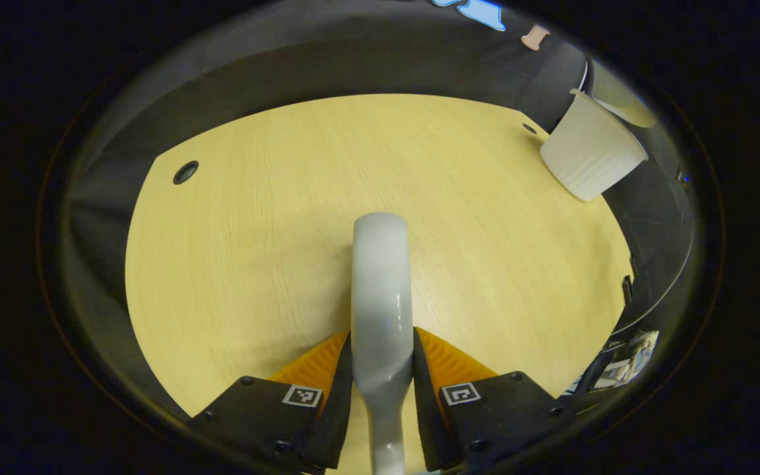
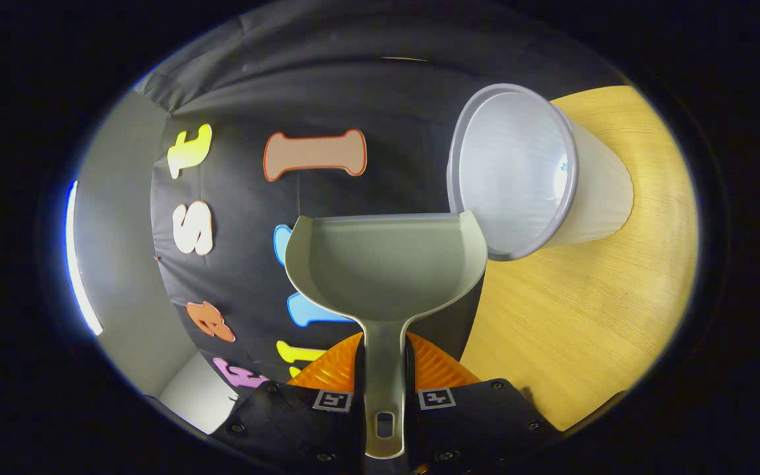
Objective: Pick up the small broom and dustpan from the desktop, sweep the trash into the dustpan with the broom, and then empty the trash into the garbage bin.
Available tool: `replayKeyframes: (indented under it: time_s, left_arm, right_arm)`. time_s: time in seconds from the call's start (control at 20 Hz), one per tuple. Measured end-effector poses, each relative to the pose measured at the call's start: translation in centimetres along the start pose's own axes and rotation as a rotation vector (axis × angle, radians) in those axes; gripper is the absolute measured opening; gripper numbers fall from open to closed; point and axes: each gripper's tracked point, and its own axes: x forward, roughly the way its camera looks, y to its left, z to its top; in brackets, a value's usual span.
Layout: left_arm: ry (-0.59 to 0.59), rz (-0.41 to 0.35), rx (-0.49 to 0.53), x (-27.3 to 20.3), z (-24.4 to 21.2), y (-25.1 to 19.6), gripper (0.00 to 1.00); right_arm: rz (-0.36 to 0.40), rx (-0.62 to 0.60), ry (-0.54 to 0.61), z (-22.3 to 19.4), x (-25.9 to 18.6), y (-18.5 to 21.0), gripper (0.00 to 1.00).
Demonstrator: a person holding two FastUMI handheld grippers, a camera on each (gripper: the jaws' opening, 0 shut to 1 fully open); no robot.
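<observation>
In the left gripper view my left gripper point(image 1: 381, 340) is shut on the pale grey looped handle of the small broom point(image 1: 380, 264), which points forward above the wooden desktop point(image 1: 254, 231); the bristles are hidden. The white garbage bin point(image 1: 588, 155) stands at the table's far right edge. In the right gripper view my right gripper point(image 2: 384, 343) is shut on the stem of the grey dustpan point(image 2: 386, 264). The pan is held up in the air and tilted, its front right corner right at the rim of the garbage bin point(image 2: 518, 165). No trash shows in the pan.
A dark cable hole point(image 1: 185, 172) sits near the far left corner of the desktop, and another point(image 1: 529, 128) lies beside the bin. The black booth wall stands behind the bin. The table point(image 2: 584, 297) spreads to the right of the dustpan.
</observation>
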Motion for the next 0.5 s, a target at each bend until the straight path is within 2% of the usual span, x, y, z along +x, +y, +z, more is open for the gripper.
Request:
replayKeyframes:
  time_s: [0.1, 0.3, 0.5]
  left_arm:
    - [-0.002, 0.005, -0.005, -1.0, 2.1, 1.8, 0.52]
    - [-0.008, 0.012, -0.022, -3.2, 7.1, 5.5, 0.5]
    - [-0.01, 0.023, -0.053, -5.6, 12.7, 9.3, 0.5]
  right_arm:
    - [-0.021, -0.069, 0.057, -2.6, 0.7, 0.0, 0.22]
    - [-0.112, -0.211, 0.17, -7.2, 2.0, -2.6, 0.22]
    - [-0.282, -0.37, 0.268, -11.4, 2.4, -8.1, 0.22]
